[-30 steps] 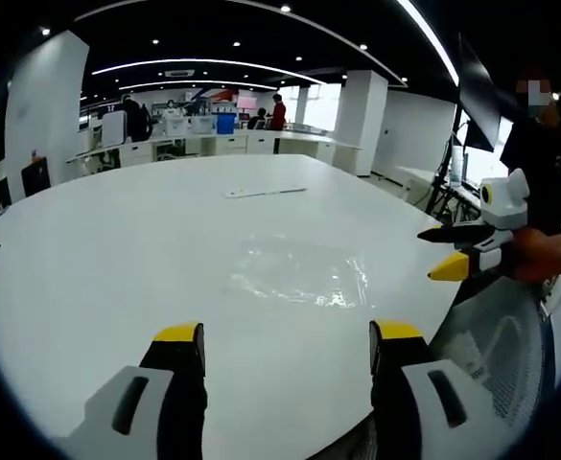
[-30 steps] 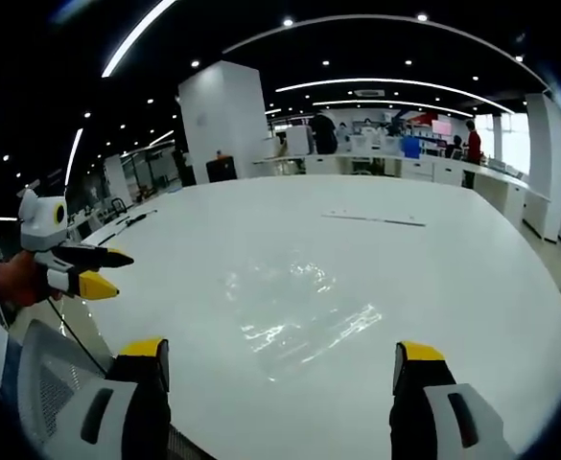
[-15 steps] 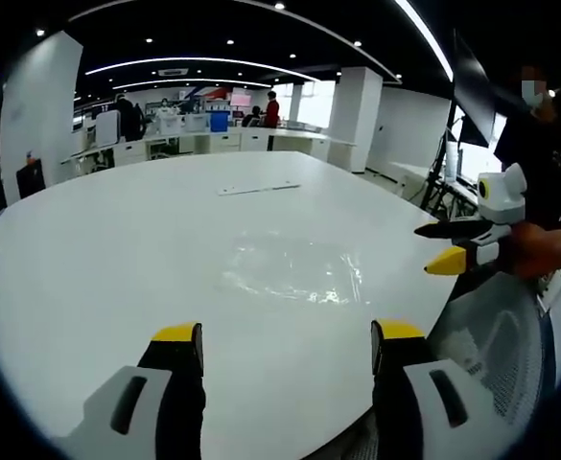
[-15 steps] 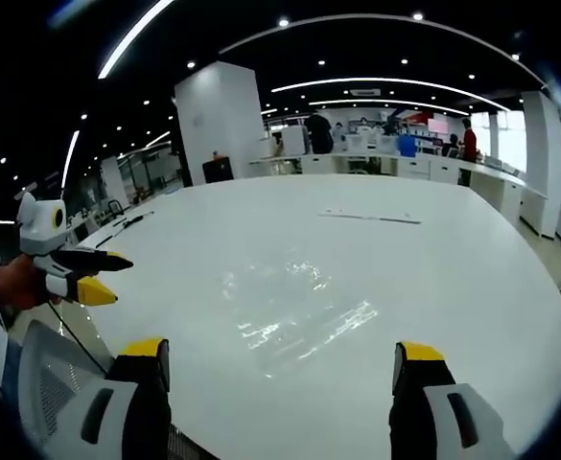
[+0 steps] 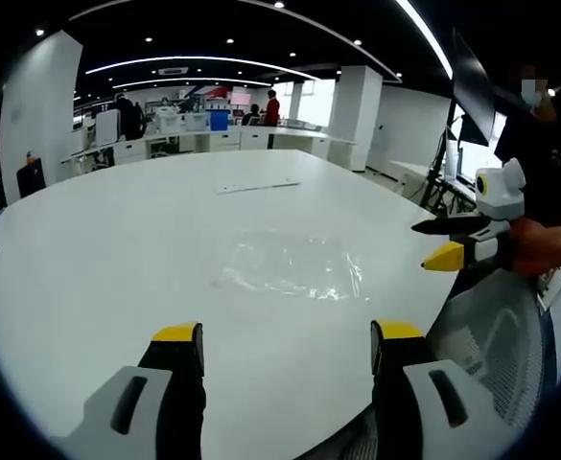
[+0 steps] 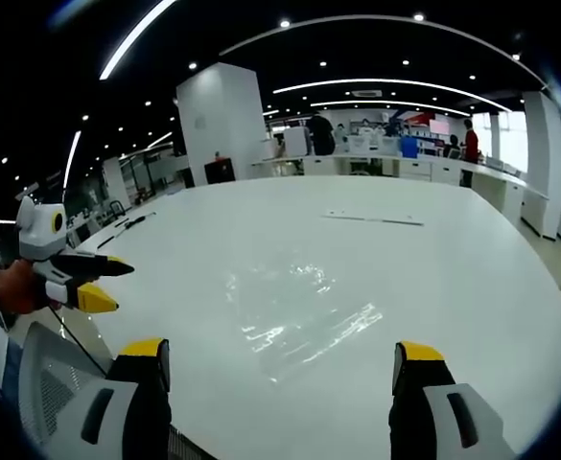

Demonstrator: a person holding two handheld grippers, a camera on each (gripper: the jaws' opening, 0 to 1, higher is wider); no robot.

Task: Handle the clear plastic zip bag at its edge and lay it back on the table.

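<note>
Two tools, one in each of my hands, and neither has hold of anything. My left tool (image 5: 287, 343) hangs over the near edge of the white table (image 5: 117, 240), its yellow-tipped jaws spread wide with bare tabletop showing between them. My right tool (image 6: 278, 359) sits the same way over its own side of the table (image 6: 472, 268), jaws wide apart and nothing between them.

The bag (image 5: 288, 273) lies flat on the table, ahead of my left tool and a little to the right in the left gripper view, well clear of the jaws. In the right gripper view the bag (image 6: 294, 316) shows mostly as crinkled glare on the white top, ahead of my right tool and between the lines of its two jaws, again not touched.

In the left gripper view my right tool (image 5: 443, 244) comes in from the right, off the table's rim beside the bag; its jaws look slightly parted there. In the right gripper view my left tool (image 6: 103, 285) comes in from the left, also off the rim, held in my hand (image 6: 7, 287).

A thin pale strip (image 5: 258, 187) lies farther back on the table, well apart from the bag. A mesh chair back (image 5: 496, 350) sits below the table edge at the right.
</note>
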